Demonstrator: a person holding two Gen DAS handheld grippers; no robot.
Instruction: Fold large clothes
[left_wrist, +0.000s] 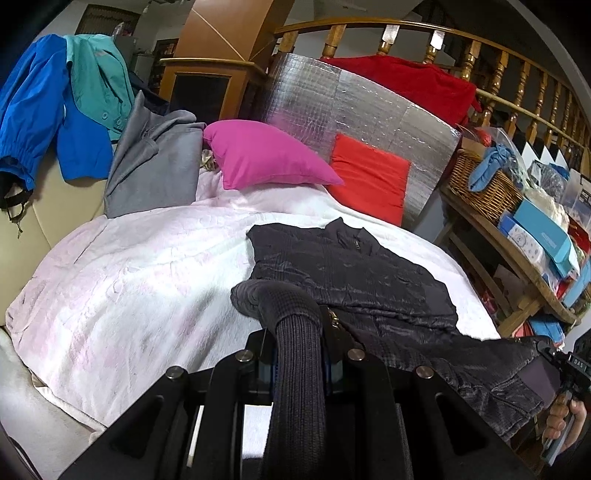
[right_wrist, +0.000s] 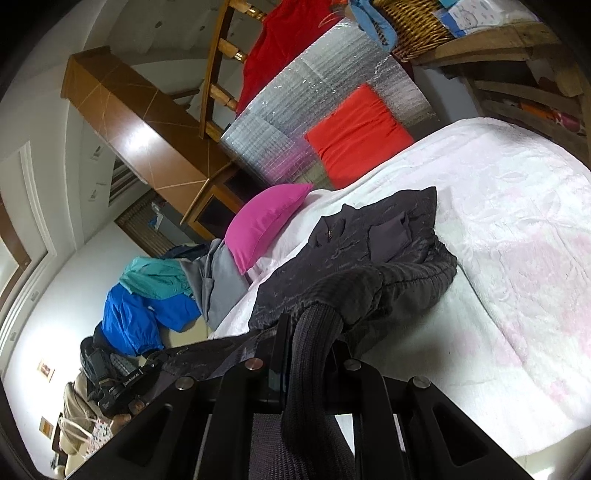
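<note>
The dark quilted zip-up jacket (left_wrist: 354, 273) is being pinched by both the left gripper (left_wrist: 295, 332) and right gripper (right_wrist: 314, 332) at its ribbed hem, collar pointing toward frame top, lengthwise up the pale pink blanket (left_wrist: 147, 280).

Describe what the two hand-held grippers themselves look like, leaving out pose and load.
Both are matte black. The left hand-held gripper and right hand-held gripper each show angular slotted arms with round silver bolt heads. The right one's handle carries a small white-lettered label, and a bare hand grips it.

Pink pillow (left_wrist: 266, 155) beside red cushion (left_wrist: 369, 177); wicker basket (left_wrist: 480, 184); blue jacket (left_wrist: 37, 110) far left
</note>
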